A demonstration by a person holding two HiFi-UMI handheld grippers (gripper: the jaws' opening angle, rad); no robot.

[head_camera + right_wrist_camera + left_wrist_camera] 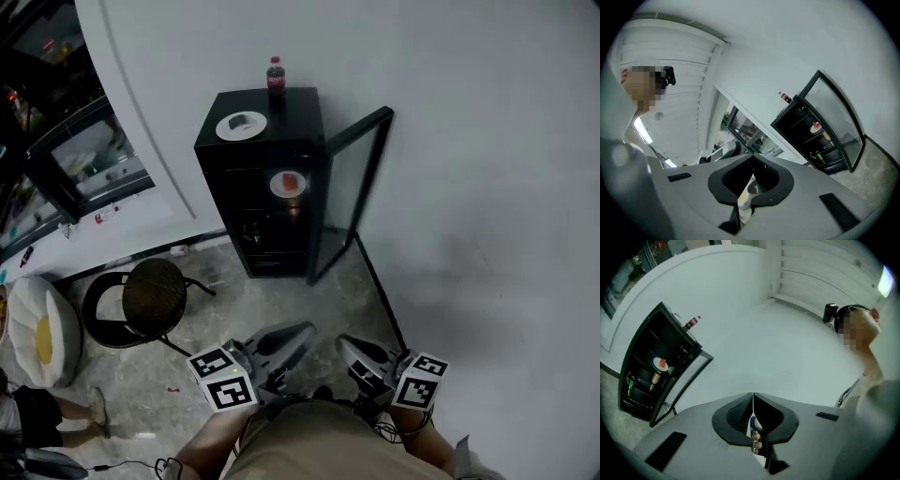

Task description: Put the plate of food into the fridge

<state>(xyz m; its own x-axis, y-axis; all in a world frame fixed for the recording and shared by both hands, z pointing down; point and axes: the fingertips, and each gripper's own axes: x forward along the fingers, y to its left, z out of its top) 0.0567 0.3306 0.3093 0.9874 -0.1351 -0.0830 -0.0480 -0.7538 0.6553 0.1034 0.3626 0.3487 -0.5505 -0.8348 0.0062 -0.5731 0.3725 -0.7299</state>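
A black mini fridge [267, 202] stands against the white wall with its glass door [352, 192] swung open to the right. A white plate of red food [288, 183] sits on an upper shelf inside; it also shows in the left gripper view [661, 364] and in the right gripper view [816, 127]. Both grippers are held low and close to my body, well short of the fridge. The left gripper [305, 331] [753, 397] is shut and holds nothing. The right gripper [343, 343] [753, 159] is shut as well, also with nothing in it.
On the fridge top stand a cola bottle [275, 75] and a second white plate [241, 125] with something grey on it. Drinks stand on the lower shelves [258, 230]. A round black chair [150, 295] and an egg-shaped cushion [42, 337] are at the left, and a seated person [37, 417] is at the bottom left.
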